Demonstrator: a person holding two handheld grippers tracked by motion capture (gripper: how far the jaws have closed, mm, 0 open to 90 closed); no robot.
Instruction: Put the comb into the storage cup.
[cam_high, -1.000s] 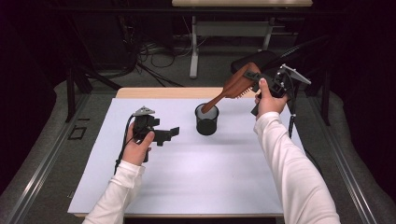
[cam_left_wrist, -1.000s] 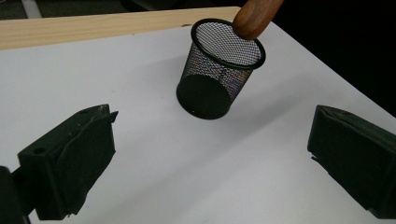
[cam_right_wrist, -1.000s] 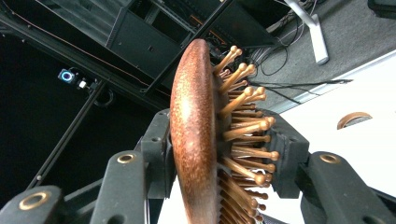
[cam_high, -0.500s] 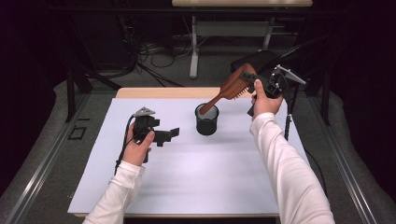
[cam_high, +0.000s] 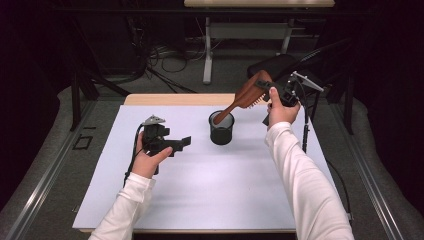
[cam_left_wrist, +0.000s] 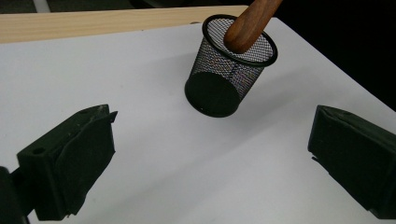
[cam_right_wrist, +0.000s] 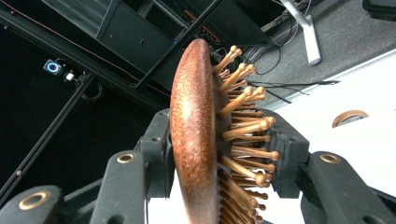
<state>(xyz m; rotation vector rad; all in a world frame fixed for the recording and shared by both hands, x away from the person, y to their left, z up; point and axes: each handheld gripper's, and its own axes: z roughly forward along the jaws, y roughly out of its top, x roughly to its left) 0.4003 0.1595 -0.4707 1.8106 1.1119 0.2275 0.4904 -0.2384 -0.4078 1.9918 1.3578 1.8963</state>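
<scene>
1. the right gripper (cam_high: 276, 93) pinches the head of a wooden hairbrush (cam_high: 248, 95), one jaw on the smooth back and the other against the bristles, as the right gripper view shows on the hairbrush (cam_right_wrist: 198, 140).
2. the brush hangs in the air above the far right part of the white table (cam_high: 210, 190). its long axis slants down and to the left from the held head, and the handle tip sits just inside the mouth of the black mesh cup (cam_high: 221, 129).
3. from the left gripper view, the handle end enters the cup (cam_left_wrist: 229, 65) at a lean, close to the rim.
4. the cup lies below and to the left of the right gripper, so the coming move is likely a lowering along that slant.
5. the left gripper (cam_high: 170, 145) hovers over the table with its jaws spread and nothing between them. it is near the cup but apart from it.
</scene>
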